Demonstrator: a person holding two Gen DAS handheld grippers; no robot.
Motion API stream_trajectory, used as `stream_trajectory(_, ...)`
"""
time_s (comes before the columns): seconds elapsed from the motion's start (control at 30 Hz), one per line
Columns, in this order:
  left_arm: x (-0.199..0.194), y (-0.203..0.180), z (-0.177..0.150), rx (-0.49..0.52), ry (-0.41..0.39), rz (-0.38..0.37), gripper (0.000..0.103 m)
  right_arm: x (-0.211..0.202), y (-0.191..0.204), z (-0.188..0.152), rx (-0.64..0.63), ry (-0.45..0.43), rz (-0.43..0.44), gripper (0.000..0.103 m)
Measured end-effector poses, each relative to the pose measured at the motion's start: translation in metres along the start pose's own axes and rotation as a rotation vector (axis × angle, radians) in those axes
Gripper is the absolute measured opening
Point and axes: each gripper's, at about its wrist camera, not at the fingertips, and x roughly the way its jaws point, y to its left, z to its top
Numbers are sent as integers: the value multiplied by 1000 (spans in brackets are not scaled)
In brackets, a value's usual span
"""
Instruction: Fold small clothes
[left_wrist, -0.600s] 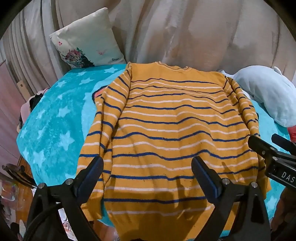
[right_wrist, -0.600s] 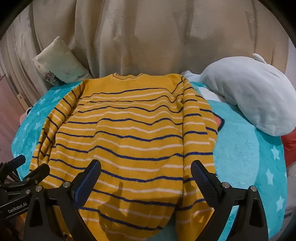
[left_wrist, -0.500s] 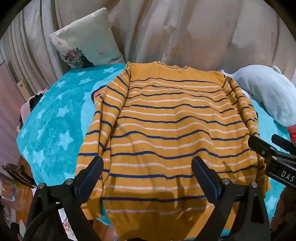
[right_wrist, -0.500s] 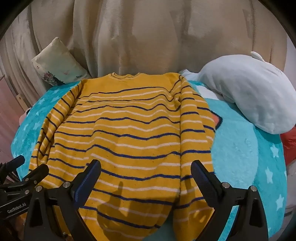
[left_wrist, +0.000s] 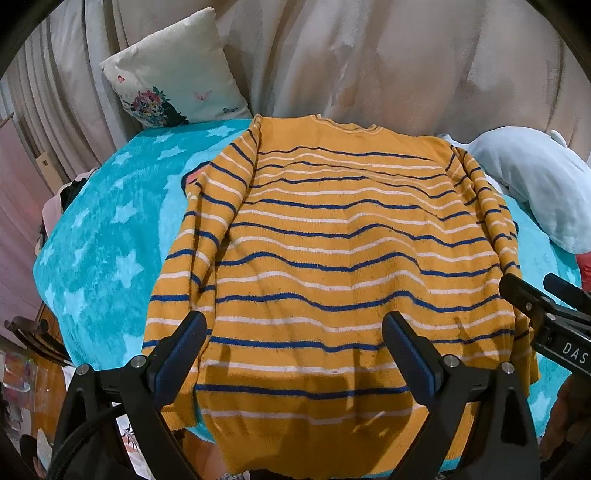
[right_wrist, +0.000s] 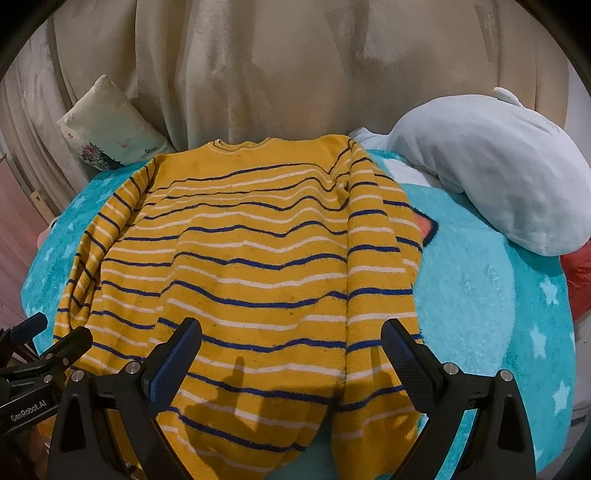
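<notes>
A yellow sweater (left_wrist: 332, 236) (right_wrist: 243, 258) with blue and white stripes lies flat on the turquoise star blanket (left_wrist: 96, 236), collar at the far side, hem hanging over the near edge. Both sleeves lie down along its sides. My left gripper (left_wrist: 293, 354) hovers open above the hem's left part, nothing between its fingers. My right gripper (right_wrist: 291, 354) hovers open above the hem near the right sleeve (right_wrist: 376, 295), also empty. Each gripper shows at the edge of the other's view: the right gripper (left_wrist: 546, 314) and the left gripper (right_wrist: 40, 343).
A floral cushion (left_wrist: 170, 88) leans at the back left. A pale blue plush (right_wrist: 491, 166) lies at the right, with something red (right_wrist: 580, 273) beside it. Beige curtains (right_wrist: 295, 66) hang behind. The blanket (right_wrist: 487, 302) lies bare right of the sweater.
Both views have shifted slightly, with the sweater sitting a touch closer and lower in frame. The sweater itself lies as before, and both grippers stay open.
</notes>
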Motion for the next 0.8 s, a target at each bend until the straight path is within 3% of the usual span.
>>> stream_trajectory(0.5,6,0,-1,-42,4,5,96,10,-15,-3,9,21,16,99)
stream_trajectory(0.63,-1,26,4,-84,-23,44,96,12,-15,-4,5,24,25,99)
stream_trajectory(0.8,13,98,13,-247,0,77,96,11,-10,-1,-7,15,22,99)
